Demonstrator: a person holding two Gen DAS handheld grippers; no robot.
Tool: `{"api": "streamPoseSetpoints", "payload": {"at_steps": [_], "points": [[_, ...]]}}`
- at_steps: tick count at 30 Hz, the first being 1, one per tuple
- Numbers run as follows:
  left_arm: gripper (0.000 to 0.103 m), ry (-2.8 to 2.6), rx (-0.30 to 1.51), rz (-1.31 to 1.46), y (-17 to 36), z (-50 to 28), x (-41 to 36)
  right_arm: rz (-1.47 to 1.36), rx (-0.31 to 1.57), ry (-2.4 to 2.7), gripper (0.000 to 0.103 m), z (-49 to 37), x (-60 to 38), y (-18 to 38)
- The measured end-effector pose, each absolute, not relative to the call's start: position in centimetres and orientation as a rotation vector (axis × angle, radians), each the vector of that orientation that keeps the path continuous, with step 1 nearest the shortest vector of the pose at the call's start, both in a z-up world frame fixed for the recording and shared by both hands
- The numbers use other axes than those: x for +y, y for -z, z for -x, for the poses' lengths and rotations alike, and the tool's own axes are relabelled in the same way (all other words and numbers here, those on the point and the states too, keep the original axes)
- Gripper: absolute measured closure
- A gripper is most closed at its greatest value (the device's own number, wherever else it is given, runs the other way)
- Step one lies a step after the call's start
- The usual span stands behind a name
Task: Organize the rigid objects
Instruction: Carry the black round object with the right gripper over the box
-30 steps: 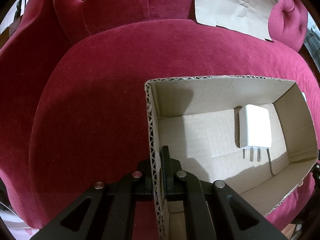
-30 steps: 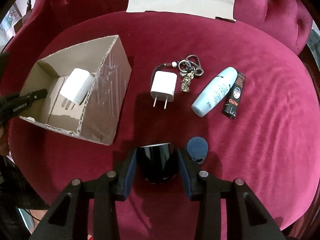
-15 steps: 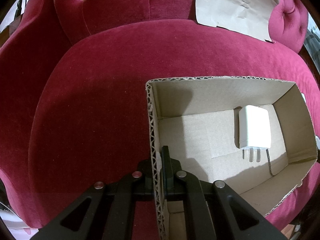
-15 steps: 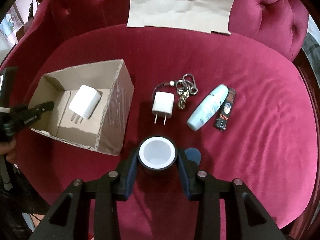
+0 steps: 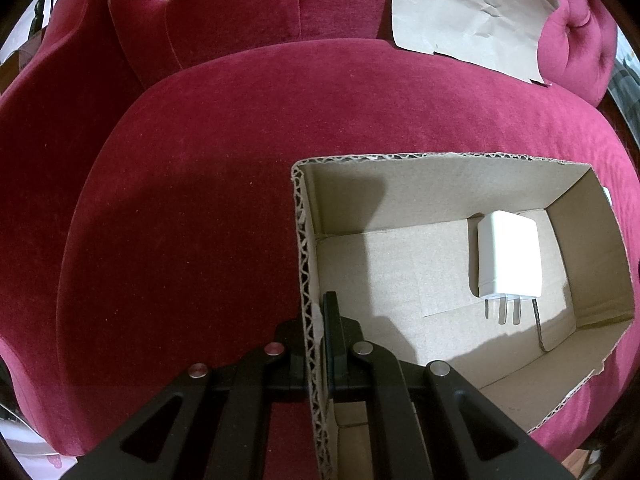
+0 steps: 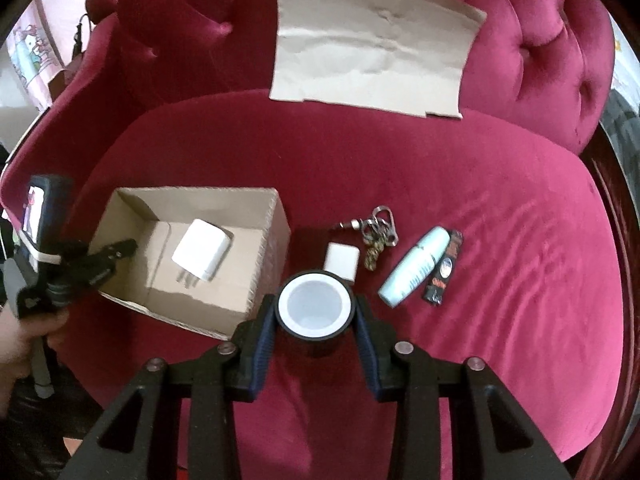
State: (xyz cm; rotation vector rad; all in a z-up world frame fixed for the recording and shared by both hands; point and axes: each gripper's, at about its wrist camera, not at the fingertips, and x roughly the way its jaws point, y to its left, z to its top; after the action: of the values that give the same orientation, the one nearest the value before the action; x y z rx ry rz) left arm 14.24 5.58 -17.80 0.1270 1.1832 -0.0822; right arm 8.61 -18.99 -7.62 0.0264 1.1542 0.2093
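Tape roll (image 6: 316, 307) sits clamped across its outer sides between the right gripper (image 6: 315, 320) fingers, above the seat cushion (image 6: 500, 240) beside the cardboard box (image 6: 256, 280). It looks light, stiff and smooth. Left gripper (image 5: 318, 332) pinches the box wall.

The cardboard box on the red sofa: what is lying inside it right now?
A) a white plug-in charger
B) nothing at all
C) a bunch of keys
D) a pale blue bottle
A: a white charger lies flat on the floor of the cardboard box, prongs showing, while the keys and the pale blue bottle lie out on the sofa cushion.
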Motion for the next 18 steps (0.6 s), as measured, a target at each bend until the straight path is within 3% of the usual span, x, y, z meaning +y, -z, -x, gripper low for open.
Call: {"api": "streamPoseSetpoints", "payload": {"at_steps": [18], "points": [[0.098, 0.083, 1.185, -0.124, 17.8, -14.3, 5.6, 0.008, 1.082, -0.344, 0.063, -10.1, -13.8, 4.5]]}}
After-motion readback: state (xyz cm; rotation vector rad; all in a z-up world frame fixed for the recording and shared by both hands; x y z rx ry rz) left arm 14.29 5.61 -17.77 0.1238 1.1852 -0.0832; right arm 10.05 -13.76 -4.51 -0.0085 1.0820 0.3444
